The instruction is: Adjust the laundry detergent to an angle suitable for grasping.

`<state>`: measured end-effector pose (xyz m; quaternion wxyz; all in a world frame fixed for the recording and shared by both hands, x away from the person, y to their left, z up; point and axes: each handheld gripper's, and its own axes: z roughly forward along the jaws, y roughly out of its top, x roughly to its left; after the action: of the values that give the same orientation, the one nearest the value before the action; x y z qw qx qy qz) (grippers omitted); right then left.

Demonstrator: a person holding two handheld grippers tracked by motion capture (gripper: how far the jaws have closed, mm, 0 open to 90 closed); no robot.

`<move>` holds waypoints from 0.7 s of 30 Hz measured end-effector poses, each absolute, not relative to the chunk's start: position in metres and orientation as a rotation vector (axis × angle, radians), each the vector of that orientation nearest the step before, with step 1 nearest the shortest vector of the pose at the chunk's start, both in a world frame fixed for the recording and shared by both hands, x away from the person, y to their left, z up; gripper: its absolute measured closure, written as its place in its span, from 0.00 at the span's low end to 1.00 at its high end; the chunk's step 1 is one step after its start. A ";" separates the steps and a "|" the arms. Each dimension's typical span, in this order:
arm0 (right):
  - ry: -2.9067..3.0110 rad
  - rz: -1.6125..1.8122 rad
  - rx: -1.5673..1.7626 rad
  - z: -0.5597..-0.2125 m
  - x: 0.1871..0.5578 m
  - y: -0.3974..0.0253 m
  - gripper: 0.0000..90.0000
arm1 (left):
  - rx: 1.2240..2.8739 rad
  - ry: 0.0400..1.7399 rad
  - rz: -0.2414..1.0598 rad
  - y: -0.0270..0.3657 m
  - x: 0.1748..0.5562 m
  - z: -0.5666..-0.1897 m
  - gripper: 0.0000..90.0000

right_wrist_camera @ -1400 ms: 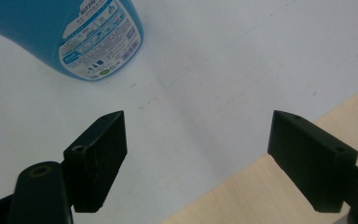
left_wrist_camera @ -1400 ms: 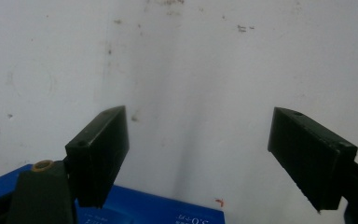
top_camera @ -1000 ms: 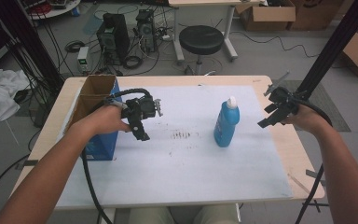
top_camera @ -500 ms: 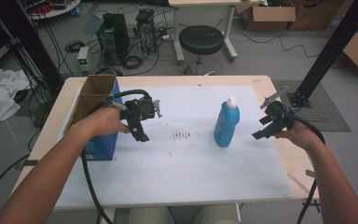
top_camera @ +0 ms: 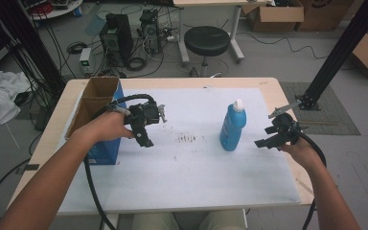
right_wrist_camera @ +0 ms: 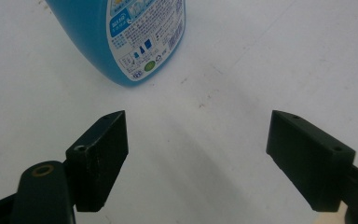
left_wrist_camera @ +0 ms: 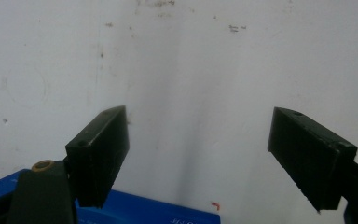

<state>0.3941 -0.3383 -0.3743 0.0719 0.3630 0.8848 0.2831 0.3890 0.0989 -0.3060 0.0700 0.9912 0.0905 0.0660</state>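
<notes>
A blue bottle with a white cap stands upright on the white table cover, right of centre. Its labelled lower body fills the upper left of the right gripper view. My right gripper hangs a little to the bottle's right, open, with nothing between its jaws. My left gripper is held above the cover beside an open cardboard box with blue sides; it is open and empty too. The box's blue edge lies at the bottom of the left gripper view.
Brown smudges mark the white cover between the grippers. A black cable trails from the left gripper over the table's front edge. Behind the table stand a black stool and computer cases; a black post rises at right.
My right gripper has moved down and left, closer to the bottle and the table's front. The left gripper, the bottle and the box have stayed put.
</notes>
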 end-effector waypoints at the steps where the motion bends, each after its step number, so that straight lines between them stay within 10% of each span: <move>1: 2.649 0.869 1.100 -0.376 0.392 -0.339 0.23 | 2.985 0.272 0.201 0.099 0.389 -0.306 0.24; 21: 2.408 1.066 1.235 -0.396 0.352 -0.318 0.22 | 2.978 0.274 0.198 0.098 0.389 -0.310 0.24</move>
<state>0.3516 -0.3178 -0.3958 0.1163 0.4217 0.8223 0.3640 0.3886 0.0980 -0.3103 0.0721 0.9910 0.0912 0.0659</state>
